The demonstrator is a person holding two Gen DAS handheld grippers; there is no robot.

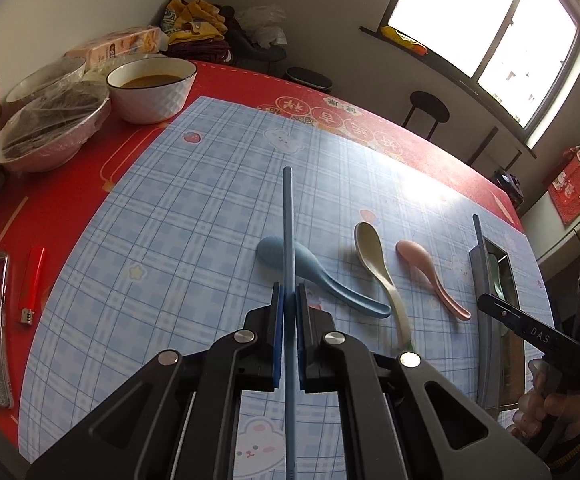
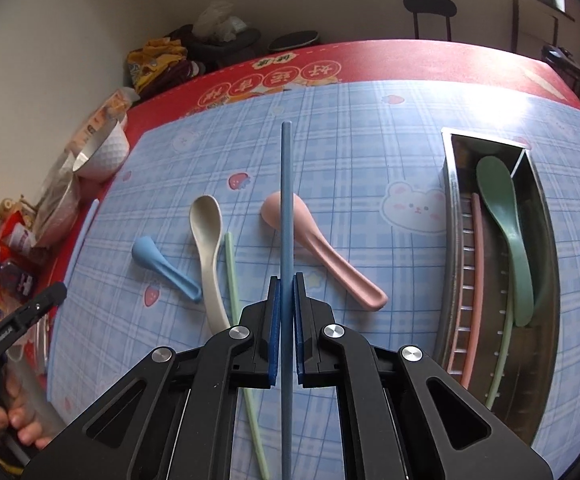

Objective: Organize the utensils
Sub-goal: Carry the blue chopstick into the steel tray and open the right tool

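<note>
Above the plaid mat (image 1: 193,200), both jaws clamp blue chopsticks (image 1: 288,224), apparently clear of spoons.

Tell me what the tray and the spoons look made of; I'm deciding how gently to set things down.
The tray looks like stainless steel: grey, shiny walls with reflections. The pink spoon, cream spoon and blue spoon look like matte plastic, perhaps melamine: even pastel colour, no glaze shine.

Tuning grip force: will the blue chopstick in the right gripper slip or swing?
Likely stiff: the blue chopstick stays straight beyond the right gripper. Thin and smooth-looking, so it may pivot between the pads. Probably light.
</note>
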